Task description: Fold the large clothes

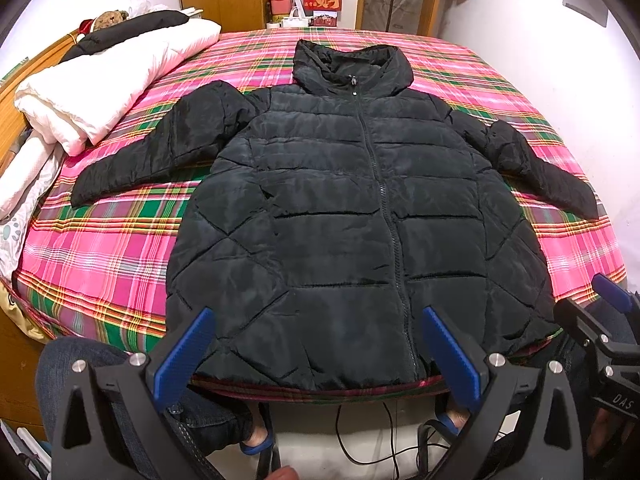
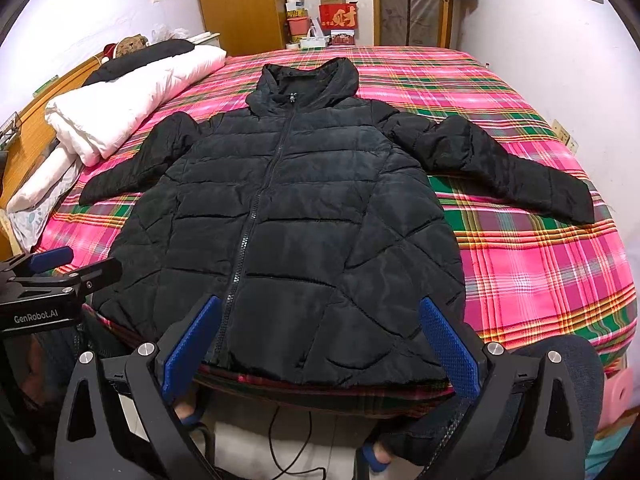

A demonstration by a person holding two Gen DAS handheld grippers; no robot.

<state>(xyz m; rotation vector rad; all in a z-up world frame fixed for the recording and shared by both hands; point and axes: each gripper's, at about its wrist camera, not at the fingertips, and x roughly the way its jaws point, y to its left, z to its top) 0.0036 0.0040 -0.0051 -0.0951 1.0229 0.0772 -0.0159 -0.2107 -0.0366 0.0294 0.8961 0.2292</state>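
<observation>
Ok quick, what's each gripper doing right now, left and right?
Left gripper: open, holding nothing, above the hem of the jacket.
Right gripper: open, holding nothing, also above the hem.

Left wrist view: from the foot of the bed (image 1: pixel 120 248), facing its far end, close above the jacket (image 1: pixel 340 220) hem. Right wrist view: same stance, slightly rightward. Shared: jacket, bed, wardrobe (image 2: pixel 240 4).
</observation>
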